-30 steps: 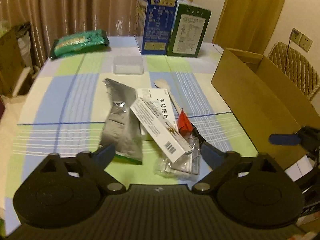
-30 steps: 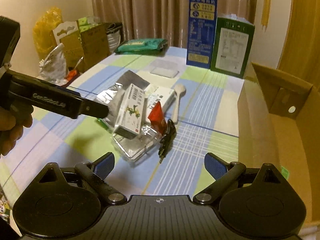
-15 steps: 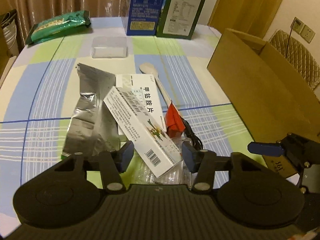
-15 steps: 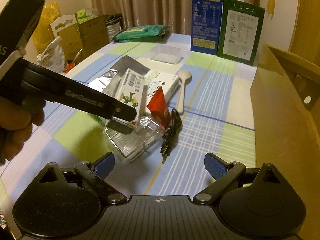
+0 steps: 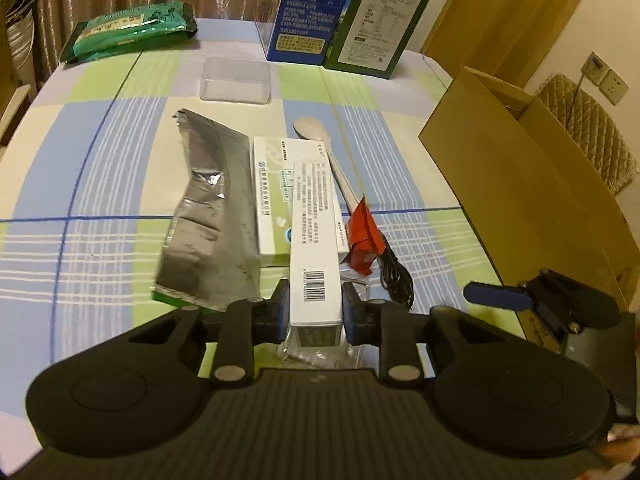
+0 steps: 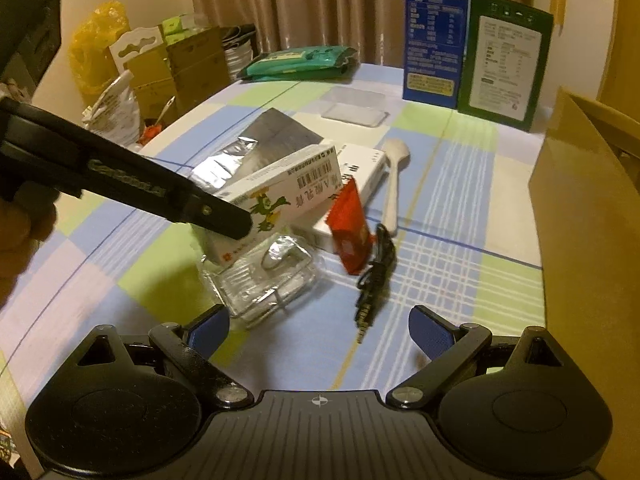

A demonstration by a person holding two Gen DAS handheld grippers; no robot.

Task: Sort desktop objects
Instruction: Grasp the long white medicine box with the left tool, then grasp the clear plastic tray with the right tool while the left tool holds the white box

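Note:
My left gripper point(image 5: 315, 307) is shut on the near end of a long white medicine box point(image 5: 316, 236), also seen in the right wrist view point(image 6: 288, 196), tilted up off the pile. Under it lie a second white box point(image 5: 272, 196), a silver foil pouch point(image 5: 212, 216), a clear plastic case point(image 6: 264, 276), a red sachet point(image 6: 350, 232), a black audio cable point(image 6: 374, 276) and a pale spoon point(image 5: 320, 140). My right gripper point(image 6: 318, 332) is open and empty, just short of the cable and the clear case.
An open cardboard box point(image 5: 532, 184) stands at the table's right edge. At the back stand a blue carton point(image 5: 312, 4) and a green carton point(image 5: 376, 24), with a clear lid point(image 5: 236, 80) and a green packet point(image 5: 128, 28). Bags and boxes point(image 6: 152, 64) stand beyond the left edge.
My left gripper moved forward and closed on the end of the long white box, which has swung straight and lifted. My right gripper stayed open and drifted slightly closer to the pile.

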